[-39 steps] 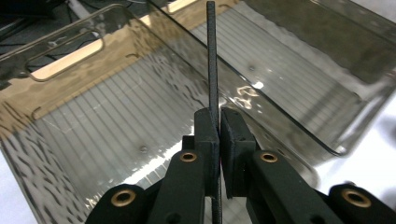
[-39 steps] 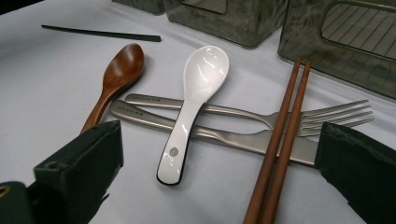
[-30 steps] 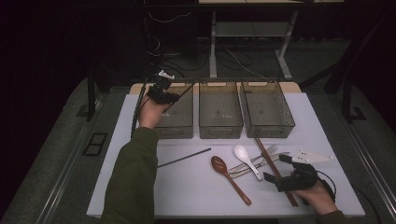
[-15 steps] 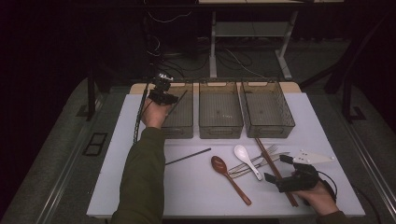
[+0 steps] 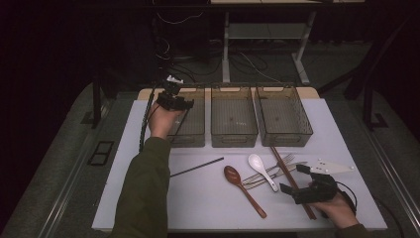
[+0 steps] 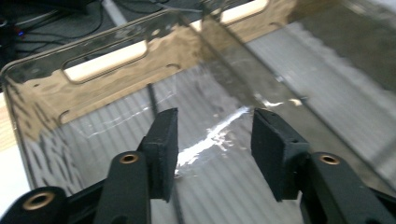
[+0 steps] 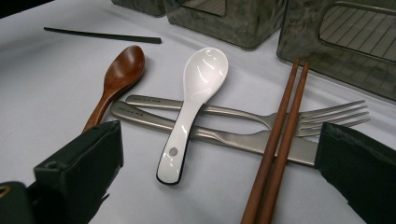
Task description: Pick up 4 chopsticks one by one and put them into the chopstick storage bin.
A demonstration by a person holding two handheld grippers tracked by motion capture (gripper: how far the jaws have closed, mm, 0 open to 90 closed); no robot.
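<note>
My left gripper (image 5: 173, 99) hovers over the left clear bin (image 5: 190, 141). Its jaws have just been opening and now stand open (image 6: 215, 126) with nothing between the pads. A thin black chopstick (image 5: 182, 120) lies inside that bin, and in the left gripper view this black chopstick (image 6: 153, 95) runs down behind one jaw. My right gripper (image 5: 293, 178) rests open on the table near the front right, and its jaws (image 7: 219, 140) frame the cutlery without touching it. A second black chopstick (image 5: 196, 167) lies loose on the white table top.
Middle bin (image 5: 234, 139) and right bin (image 5: 285, 136) stand beside the left one. In front lie a wooden spoon (image 5: 242, 191), a white spoon (image 5: 261, 169) across two steel forks (image 7: 243, 114), and a pair of brown chopsticks (image 7: 280, 140).
The left gripper's jaws have opened and let go of the black chopstick, which now lies in the left bin. The right hand has stayed put.
</note>
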